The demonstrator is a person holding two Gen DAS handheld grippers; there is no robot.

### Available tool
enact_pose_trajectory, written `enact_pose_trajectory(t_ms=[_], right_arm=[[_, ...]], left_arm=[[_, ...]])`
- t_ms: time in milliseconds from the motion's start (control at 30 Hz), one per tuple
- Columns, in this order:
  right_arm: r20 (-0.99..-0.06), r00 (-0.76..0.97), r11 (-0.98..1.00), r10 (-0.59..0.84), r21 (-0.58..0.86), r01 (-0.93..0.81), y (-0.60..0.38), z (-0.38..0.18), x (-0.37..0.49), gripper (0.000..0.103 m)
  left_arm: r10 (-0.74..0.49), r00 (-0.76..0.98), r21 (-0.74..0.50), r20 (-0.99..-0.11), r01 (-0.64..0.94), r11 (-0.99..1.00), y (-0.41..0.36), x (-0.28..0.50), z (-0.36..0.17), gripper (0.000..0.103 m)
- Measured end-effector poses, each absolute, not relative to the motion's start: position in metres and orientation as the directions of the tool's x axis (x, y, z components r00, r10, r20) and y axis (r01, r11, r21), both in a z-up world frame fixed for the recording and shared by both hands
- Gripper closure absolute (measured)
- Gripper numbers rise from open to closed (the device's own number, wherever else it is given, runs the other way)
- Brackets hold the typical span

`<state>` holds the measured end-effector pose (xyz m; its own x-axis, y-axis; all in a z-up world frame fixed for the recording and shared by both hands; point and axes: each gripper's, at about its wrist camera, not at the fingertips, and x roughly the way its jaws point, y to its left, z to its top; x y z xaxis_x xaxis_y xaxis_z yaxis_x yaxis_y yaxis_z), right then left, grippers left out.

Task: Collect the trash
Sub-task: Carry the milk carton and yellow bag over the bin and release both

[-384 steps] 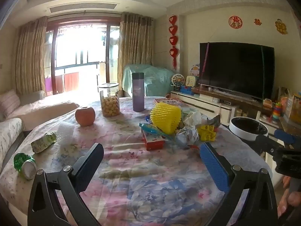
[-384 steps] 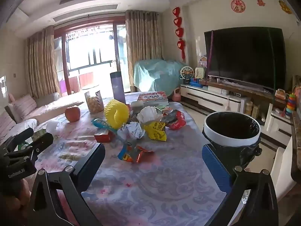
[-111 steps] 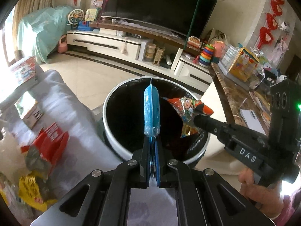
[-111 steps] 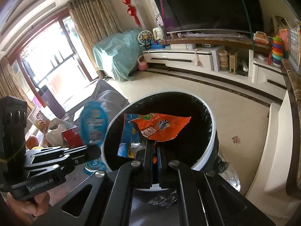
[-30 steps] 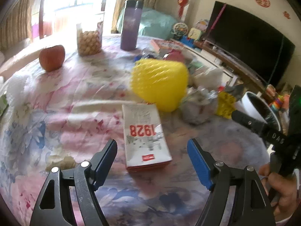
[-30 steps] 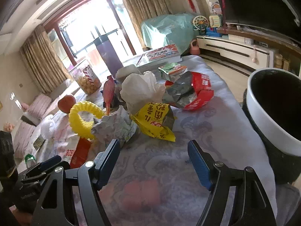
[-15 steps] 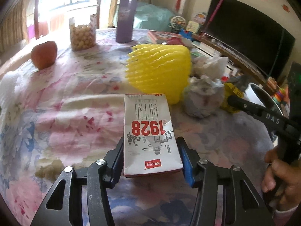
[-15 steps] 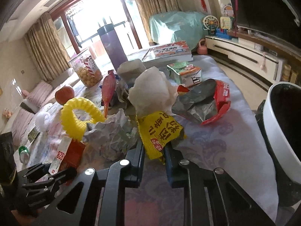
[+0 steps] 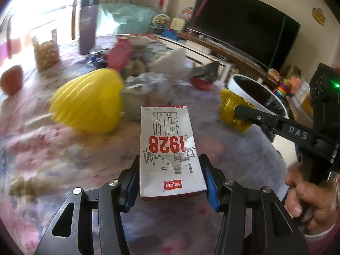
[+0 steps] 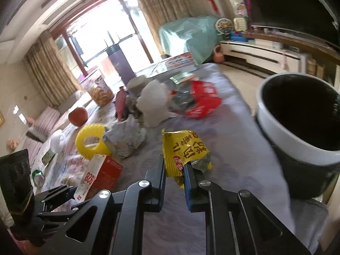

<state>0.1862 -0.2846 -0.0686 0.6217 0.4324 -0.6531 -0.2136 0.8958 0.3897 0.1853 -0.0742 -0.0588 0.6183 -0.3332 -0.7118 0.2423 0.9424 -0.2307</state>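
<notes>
My left gripper (image 9: 170, 177) clamps the milk carton (image 9: 170, 148); my right gripper (image 10: 174, 175), jaws closing, pinches the yellow wrapper (image 10: 184, 150), the bin (image 10: 297, 148) just right, nearer my right hand.

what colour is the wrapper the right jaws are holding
Yellow with red print, the wrapper; clearest in the right wrist view.

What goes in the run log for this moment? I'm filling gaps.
left gripper: shut on white-and-red milk carton | right gripper: jaws closing on crumpled yellow snack wrapper | white-rimmed black bin: beside table
</notes>
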Motion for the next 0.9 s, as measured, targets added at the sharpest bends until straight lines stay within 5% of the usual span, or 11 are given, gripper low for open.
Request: enact_pose_trajectory(t_ms=[900], right_arm=[[-0.610,0.735,0.923,0.296,0.379,-0.058,-0.386,-0.040,0.187,0.090]], left_arm=[[-0.443,0.542,-0.209,-0.714,0.438,0.874,-0.172,0.265,-0.050,0.052]])
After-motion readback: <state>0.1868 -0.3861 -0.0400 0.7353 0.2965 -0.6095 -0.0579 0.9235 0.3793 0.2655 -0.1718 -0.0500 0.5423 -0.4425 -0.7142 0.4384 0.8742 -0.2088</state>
